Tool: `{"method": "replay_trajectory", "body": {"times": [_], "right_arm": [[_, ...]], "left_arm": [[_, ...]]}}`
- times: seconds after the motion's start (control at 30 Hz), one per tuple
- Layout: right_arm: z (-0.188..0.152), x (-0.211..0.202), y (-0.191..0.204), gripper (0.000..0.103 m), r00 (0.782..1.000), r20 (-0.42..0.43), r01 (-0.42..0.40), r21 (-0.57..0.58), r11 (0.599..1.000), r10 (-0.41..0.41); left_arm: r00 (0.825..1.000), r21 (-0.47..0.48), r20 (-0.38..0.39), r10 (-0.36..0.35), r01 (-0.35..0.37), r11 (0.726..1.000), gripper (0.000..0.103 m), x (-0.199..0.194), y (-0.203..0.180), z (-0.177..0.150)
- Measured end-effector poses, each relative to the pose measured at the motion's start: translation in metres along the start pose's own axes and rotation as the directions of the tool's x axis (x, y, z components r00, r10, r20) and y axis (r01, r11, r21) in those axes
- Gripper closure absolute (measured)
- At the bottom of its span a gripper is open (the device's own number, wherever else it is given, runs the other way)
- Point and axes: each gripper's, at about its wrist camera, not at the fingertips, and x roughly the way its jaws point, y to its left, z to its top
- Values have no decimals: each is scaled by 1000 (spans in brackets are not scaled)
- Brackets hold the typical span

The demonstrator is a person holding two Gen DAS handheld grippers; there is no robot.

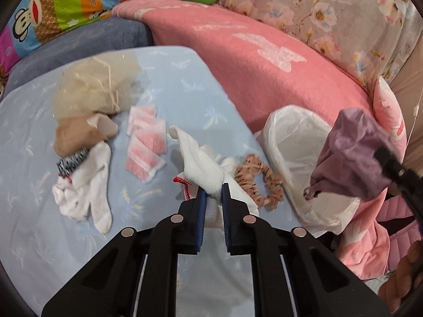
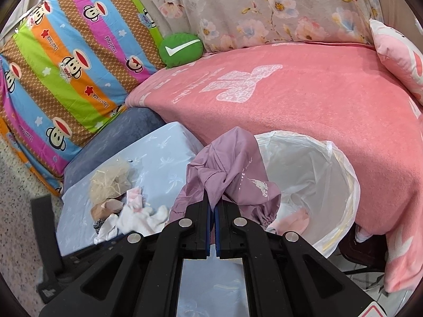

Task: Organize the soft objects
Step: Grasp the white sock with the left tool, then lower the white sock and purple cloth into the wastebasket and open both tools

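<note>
My left gripper is shut on a white cloth lifted off the pale blue table. My right gripper is shut on a purple fabric bag, held just left of the white-lined bin; the same purple fabric bag hangs over the bin in the left wrist view. On the table lie white socks, a beige stocking, a cream mesh puff, pink-and-white pads and a leopard-print scrunchie.
A pink blanket covers the bed behind the bin. A striped cartoon quilt, a green cushion and a floral sheet sit at the back. A grey-blue cushion borders the table. Something pink lies inside the bin.
</note>
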Motion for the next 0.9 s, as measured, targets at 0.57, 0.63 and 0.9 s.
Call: {"method": "replay_trajectory", "body": {"times": [0.57, 0.63, 0.9], "right_arm": [[23, -15, -21, 101, 997, 65, 35, 3, 999, -35], [25, -16, -27, 101, 997, 69, 46, 11, 999, -46], [27, -16, -56, 101, 994, 62, 85, 59, 995, -88]], "left_arm": [[985, 158, 117, -129, 109, 981, 91, -20, -85, 61], [986, 178, 99, -138, 119, 977, 91, -11, -99, 61], [987, 221, 32, -158, 148, 964, 90, 13, -130, 57]]}}
